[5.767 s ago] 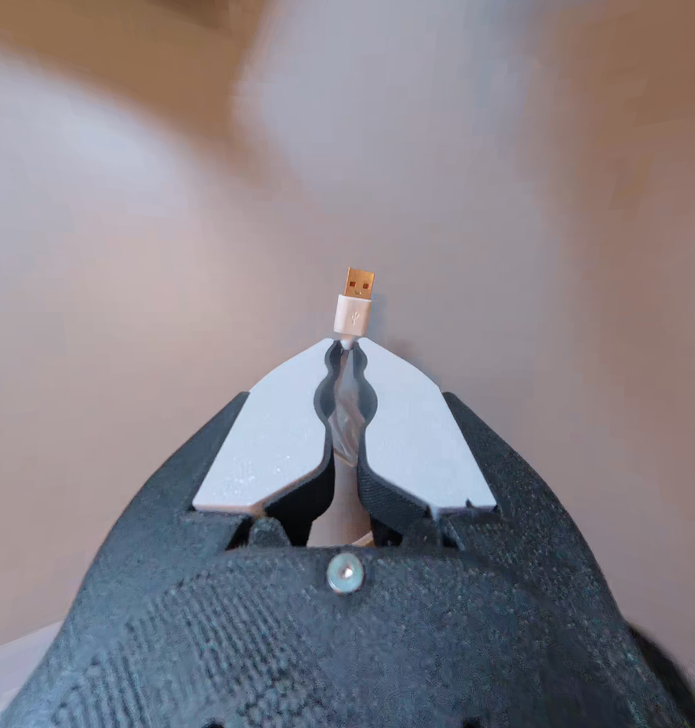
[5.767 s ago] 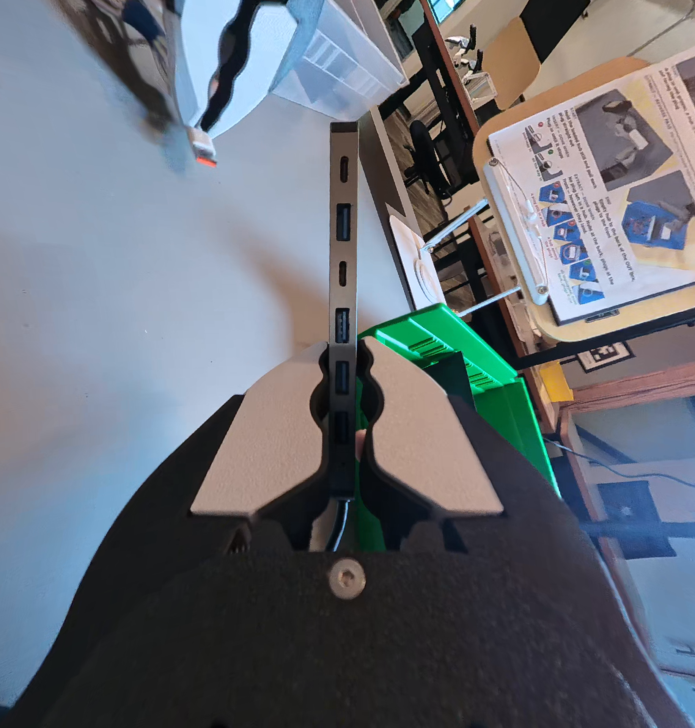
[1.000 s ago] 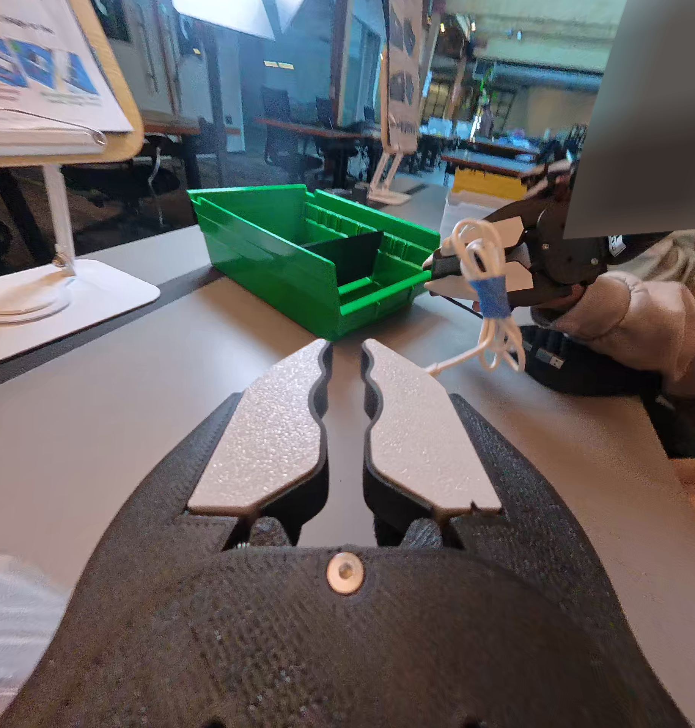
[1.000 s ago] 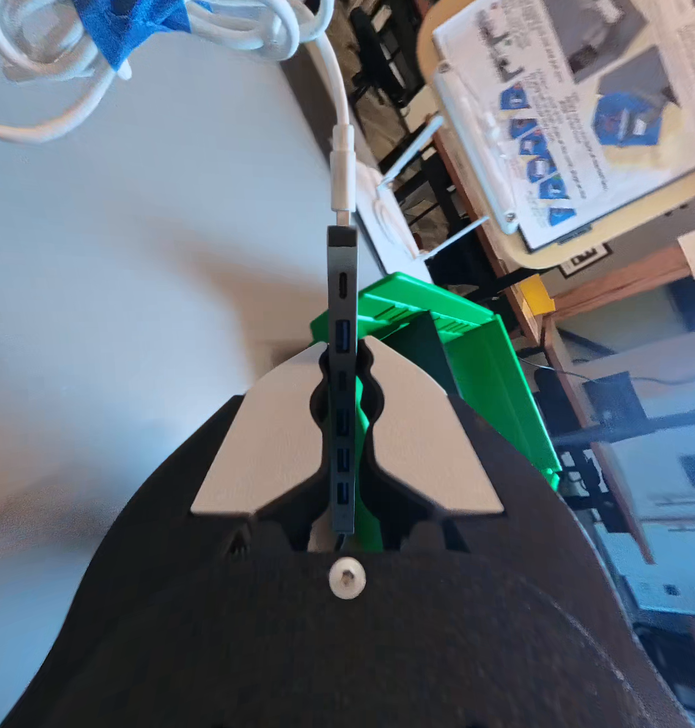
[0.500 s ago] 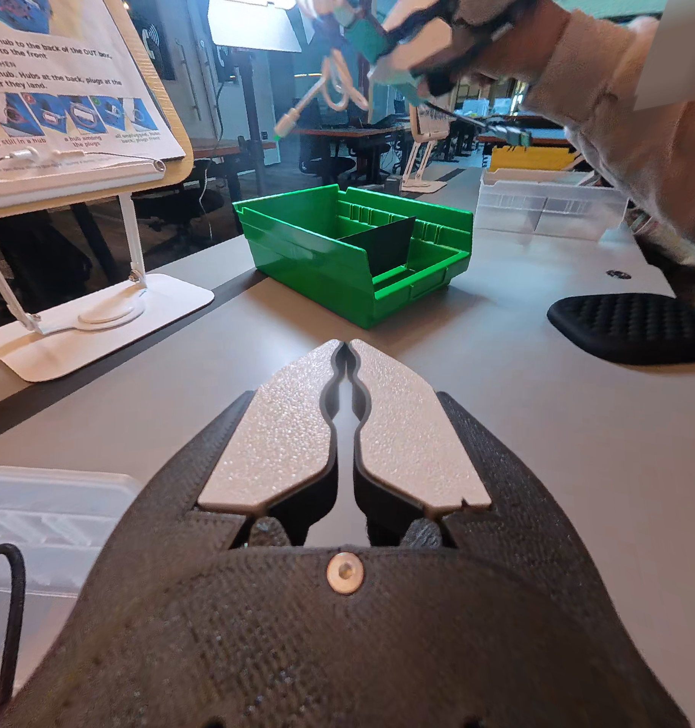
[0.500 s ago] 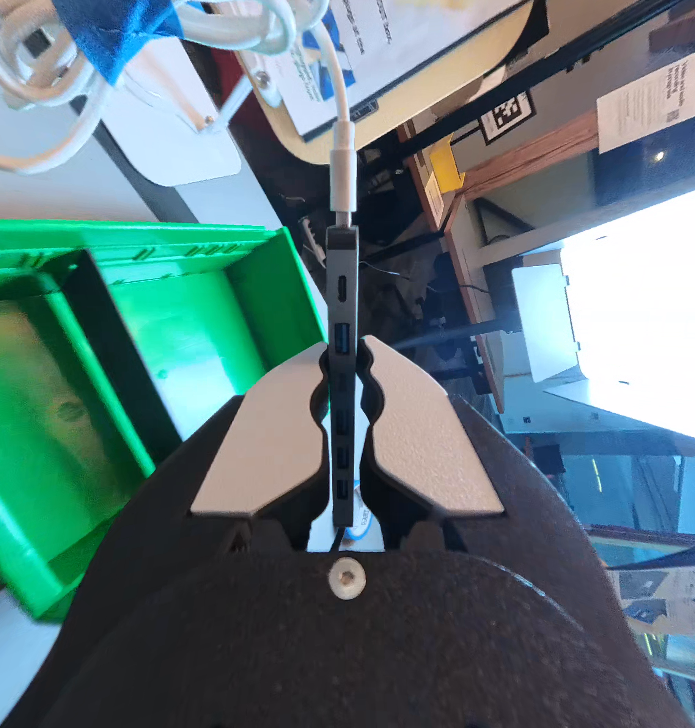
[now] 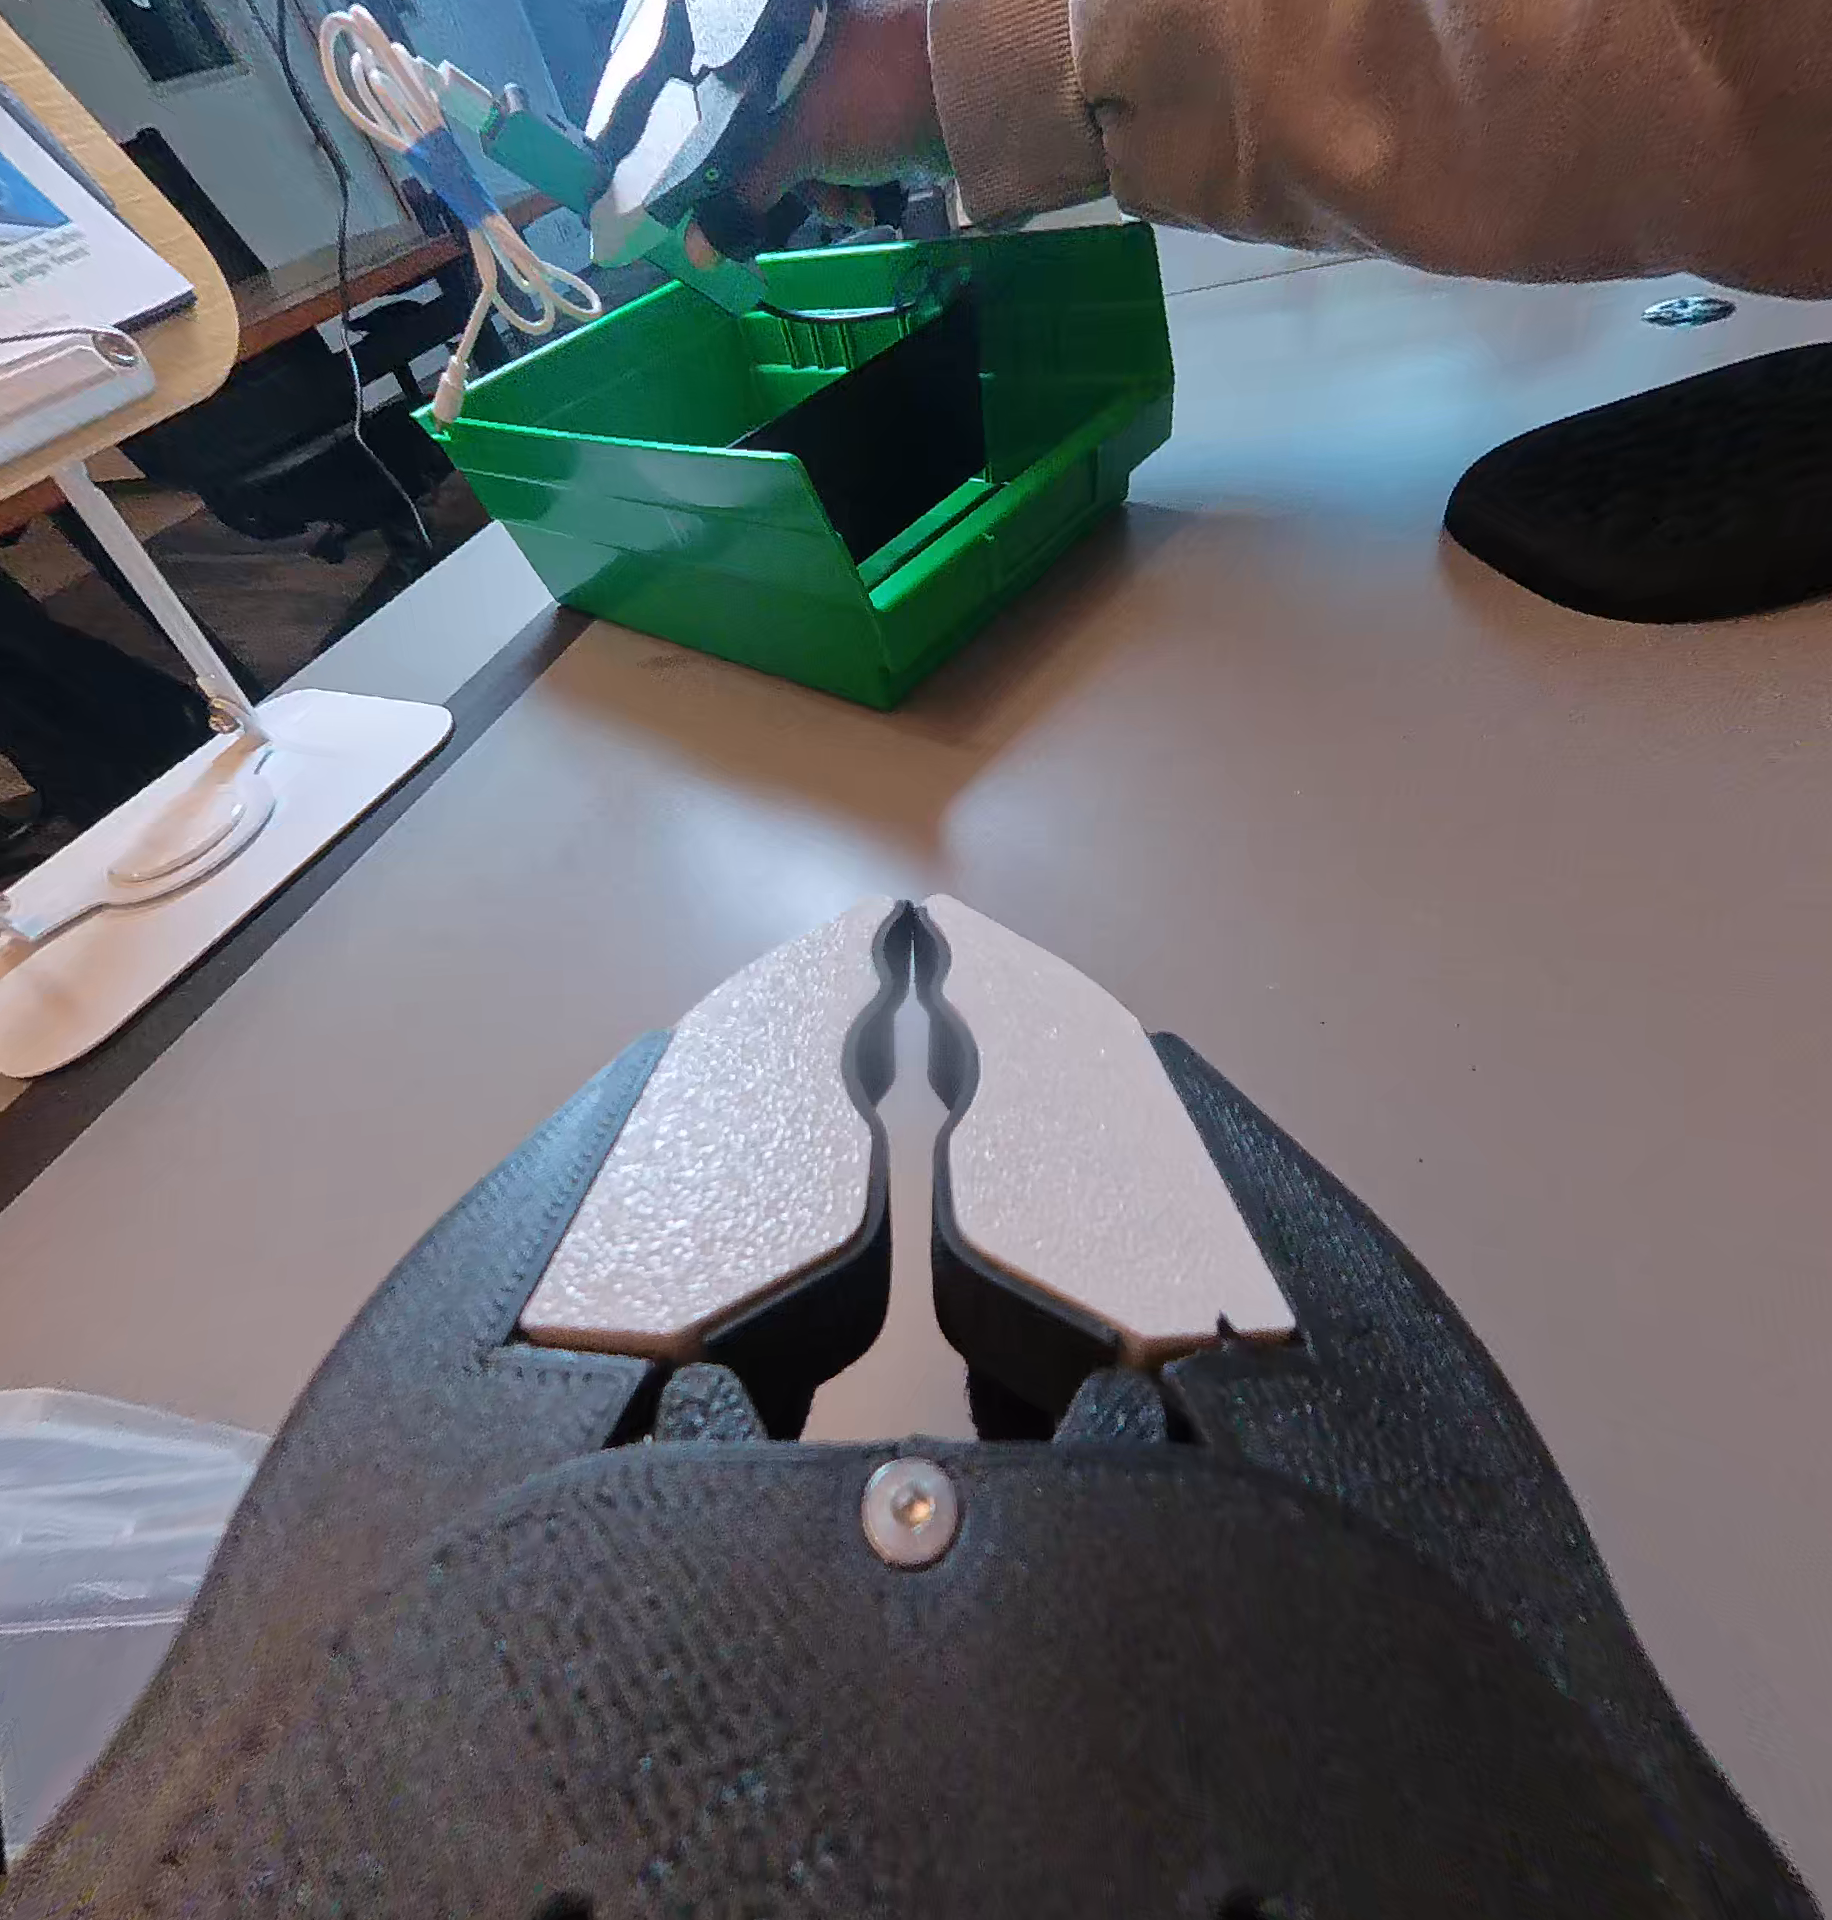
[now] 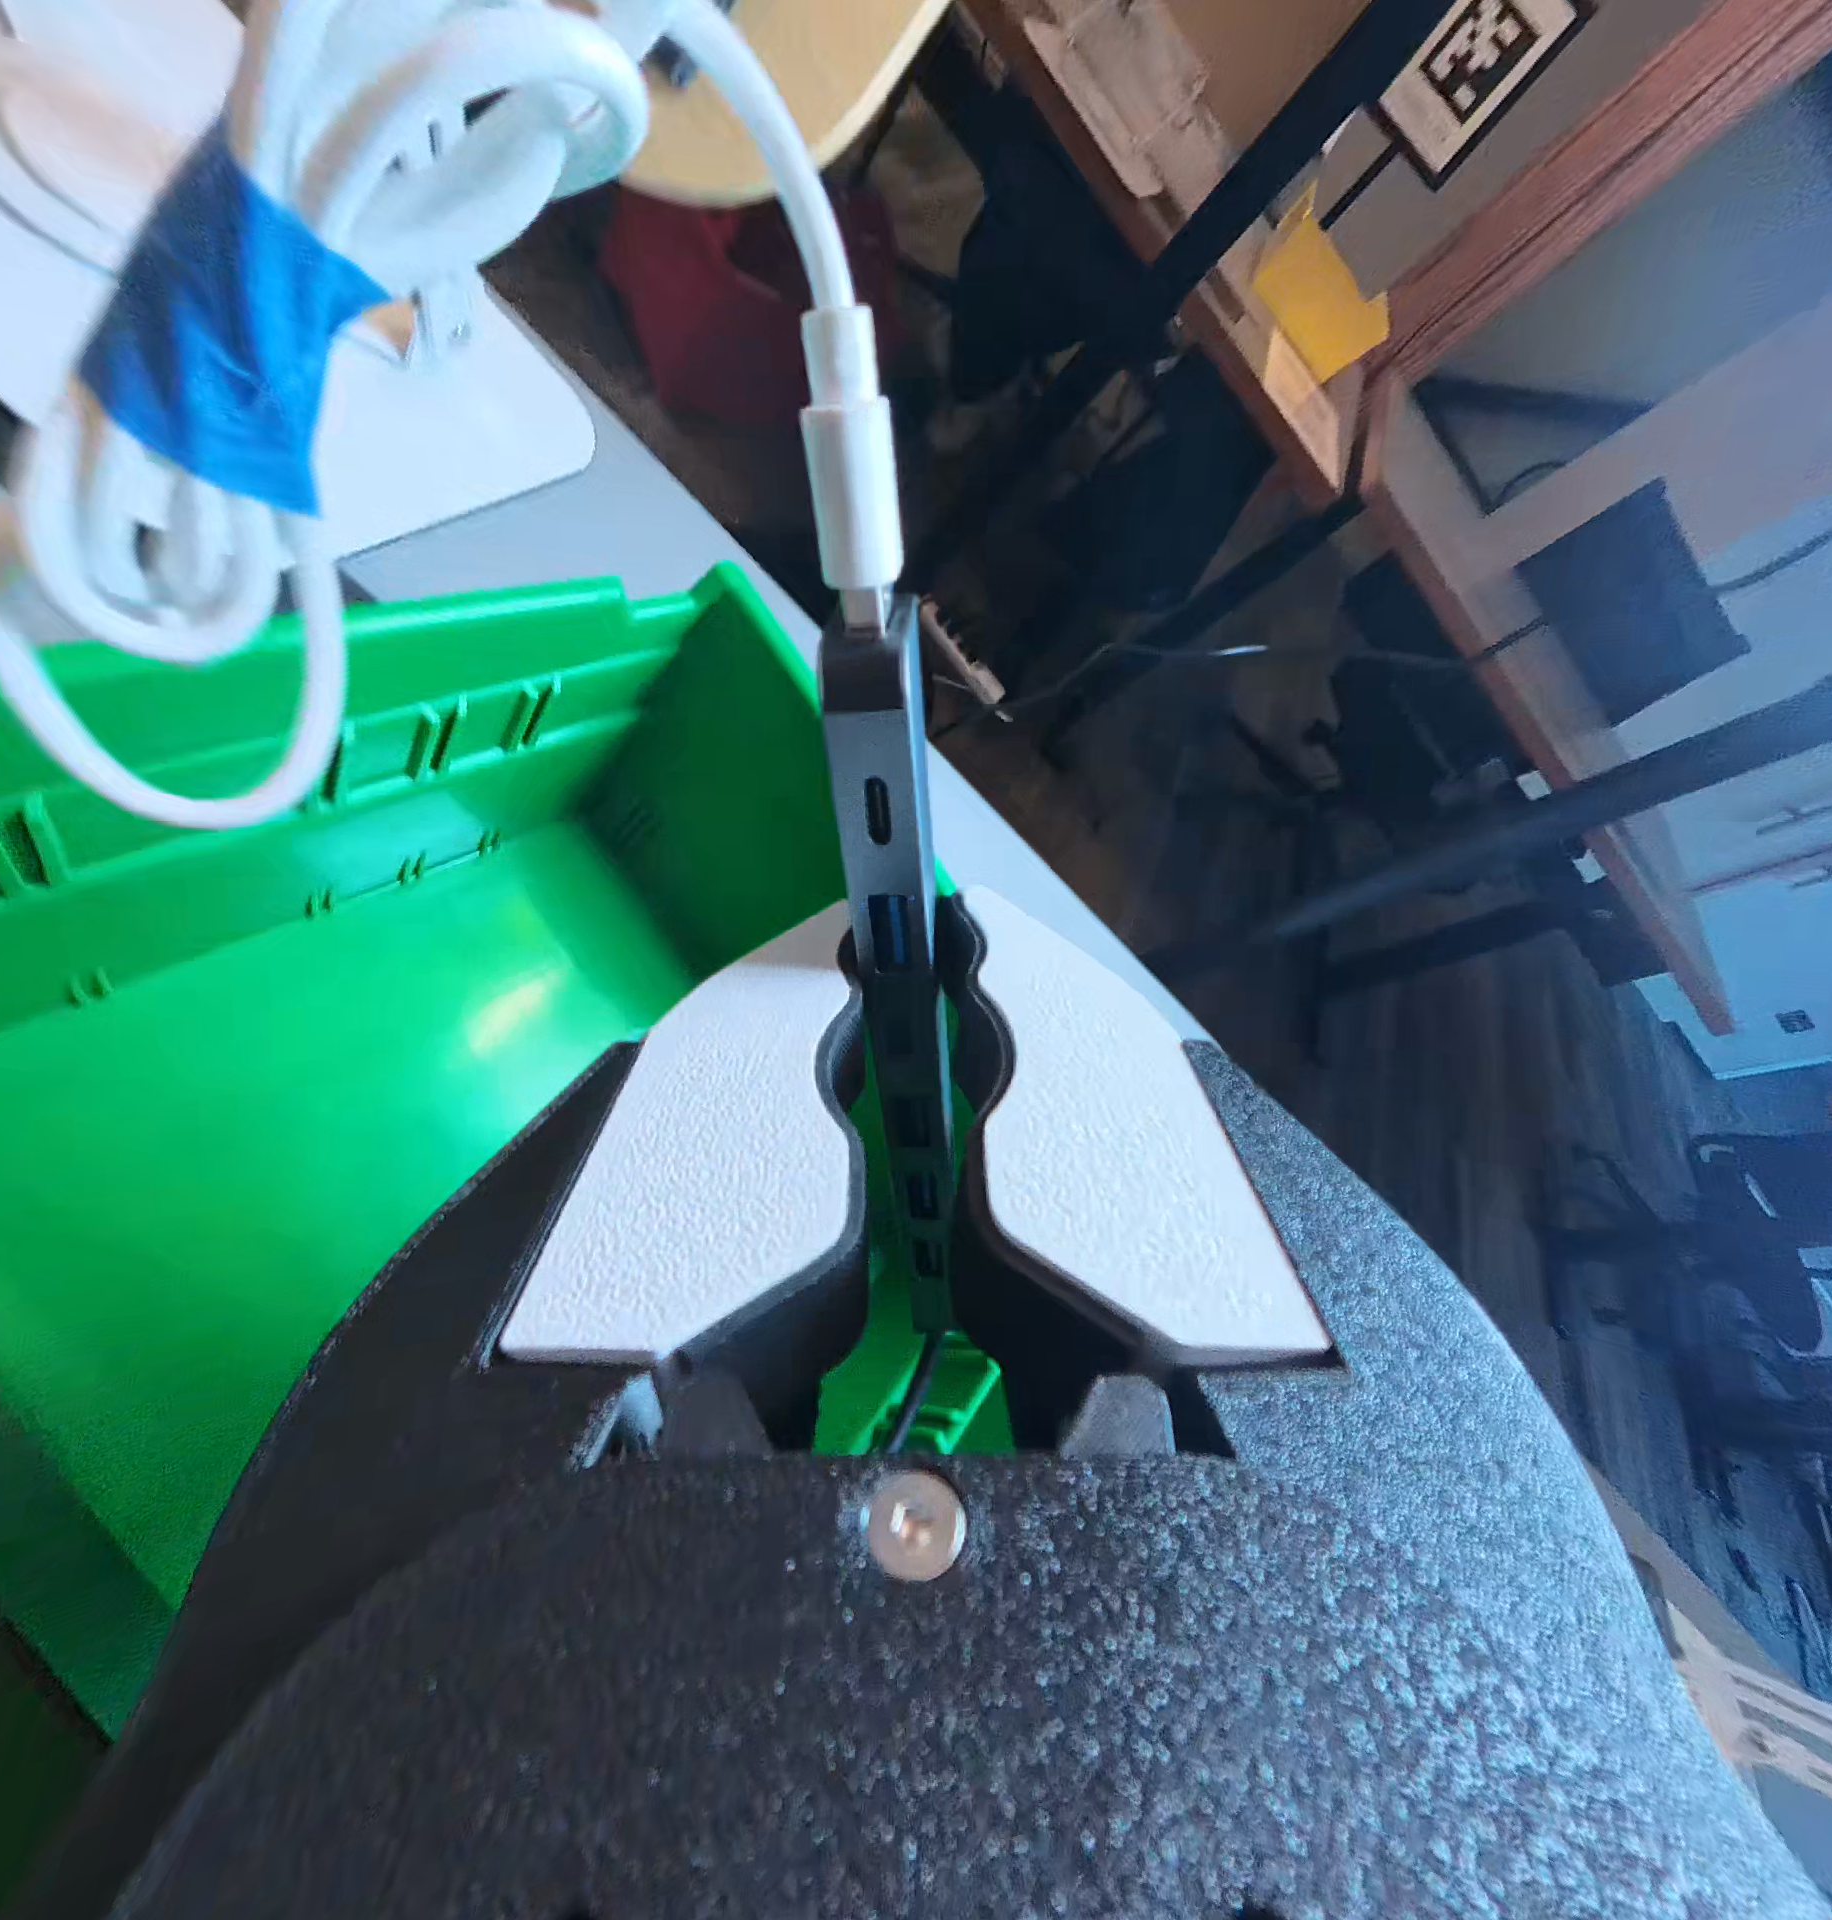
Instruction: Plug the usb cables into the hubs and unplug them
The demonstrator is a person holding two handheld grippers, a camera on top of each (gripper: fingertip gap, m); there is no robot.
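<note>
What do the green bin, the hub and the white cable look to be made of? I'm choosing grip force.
Green bin: likely hard moulded plastic, glossy, with bright highlights and ribbed walls.
Hub, clamped in the right gripper: dark grey with a matte sheen, possibly metal or coated plastic; unclear.
White cable: seemingly soft rubbery plastic, smooth, bending in coils bound with blue tape.

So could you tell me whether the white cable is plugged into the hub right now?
Plugged in. The white cable's plug sits in the end of the hub, which the right gripper holds over the green bin.
</note>
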